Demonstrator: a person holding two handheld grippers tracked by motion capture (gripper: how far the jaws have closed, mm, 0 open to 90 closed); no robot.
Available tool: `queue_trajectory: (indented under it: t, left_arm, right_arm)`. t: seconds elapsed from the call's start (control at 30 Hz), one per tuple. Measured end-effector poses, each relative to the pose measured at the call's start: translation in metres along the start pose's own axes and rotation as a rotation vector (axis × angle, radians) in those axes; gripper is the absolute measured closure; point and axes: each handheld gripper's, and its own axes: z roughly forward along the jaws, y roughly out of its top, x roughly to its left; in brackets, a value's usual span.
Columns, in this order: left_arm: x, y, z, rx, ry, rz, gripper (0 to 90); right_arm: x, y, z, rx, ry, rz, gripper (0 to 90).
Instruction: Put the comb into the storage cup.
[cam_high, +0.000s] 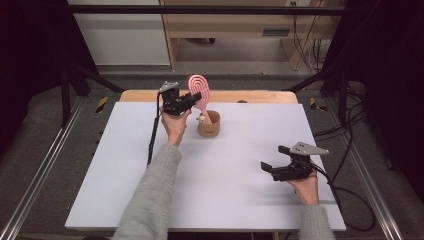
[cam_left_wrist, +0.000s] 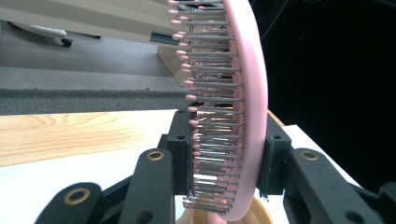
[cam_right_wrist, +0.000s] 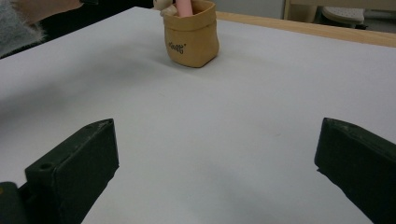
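The left gripper (cam_high: 196, 96) is at the far side of the white table (cam_high: 150, 190), just left of a small tan pouch (cam_high: 209, 124). Its jaws are clamped on a pink hairbrush (cam_high: 199, 89), one pad on the bristle face and the other on the smooth back. The brush stands upright, head up, with its handle going down into the open top of the pouch. In the left gripper view the hairbrush (cam_left_wrist: 233, 107) is seen edge-on between the two black jaws: metal pins with pink tips point left, the curved pink back faces right, and the rim of the pouch (cam_left_wrist: 261, 215) shows just below the brush.

The pouch stands on the table toward the far edge, a little left of centre. In the right gripper view the pouch (cam_right_wrist: 191, 39) is far off, with a small printed word on its side; the pink handle (cam_right_wrist: 183, 7) and a small pale thing beside it, too small to tell, stick out of its top.

The right gripper (cam_high: 276, 159) is at the near right of the table, well apart from the pouch. Its jaws are spread wide with nothing between them, only bare table showing in the gap, and they point left and toward the far side. A strip of wooden tabletop (cam_high: 250, 96) shows beyond the white surface.
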Motion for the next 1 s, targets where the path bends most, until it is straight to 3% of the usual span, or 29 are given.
queue_trajectory:
  t: [1.0]
  left_arm:
    - [0.006,-0.001,-0.013,0.035,0.072,0.059,54.5]
  right_arm:
    - [0.000,0.000,0.000,-0.007,-0.002,-0.003,0.0]
